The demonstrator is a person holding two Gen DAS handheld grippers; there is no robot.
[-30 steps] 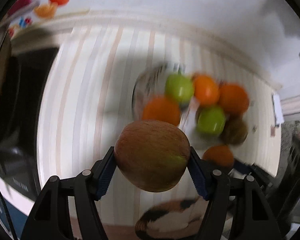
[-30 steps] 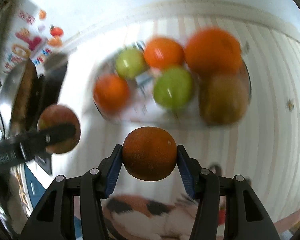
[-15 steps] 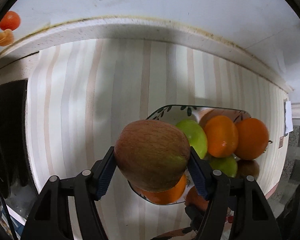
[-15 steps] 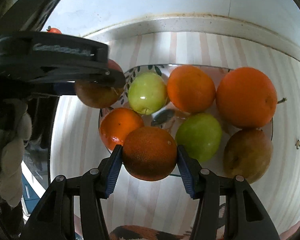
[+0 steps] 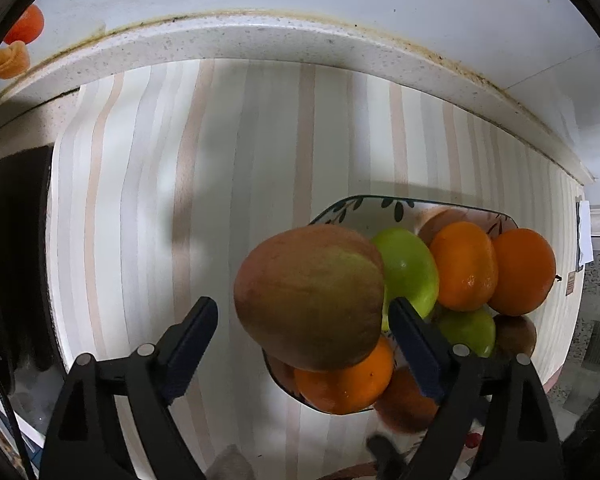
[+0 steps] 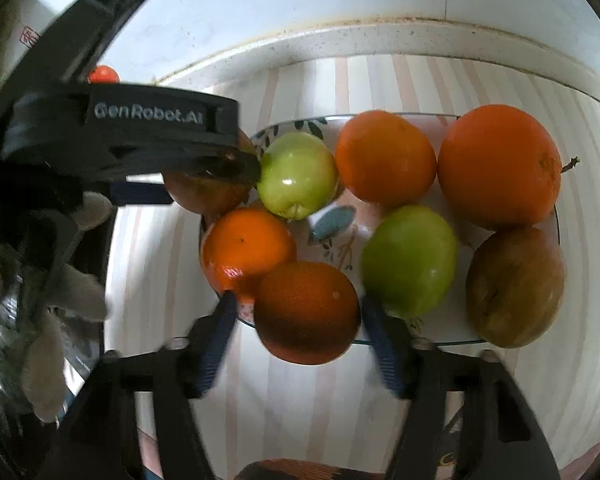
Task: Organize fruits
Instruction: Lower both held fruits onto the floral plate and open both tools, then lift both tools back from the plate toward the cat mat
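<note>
Fruits are being released into the leaf-patterned ceramic bowl (image 6: 296, 125): the left gripper (image 5: 304, 316) has its jaws apart around the reddish-green apple (image 5: 310, 298) at the rim, the right gripper (image 6: 296, 320) likewise around the dark orange (image 6: 306, 312), so both should next withdraw gently.
</note>
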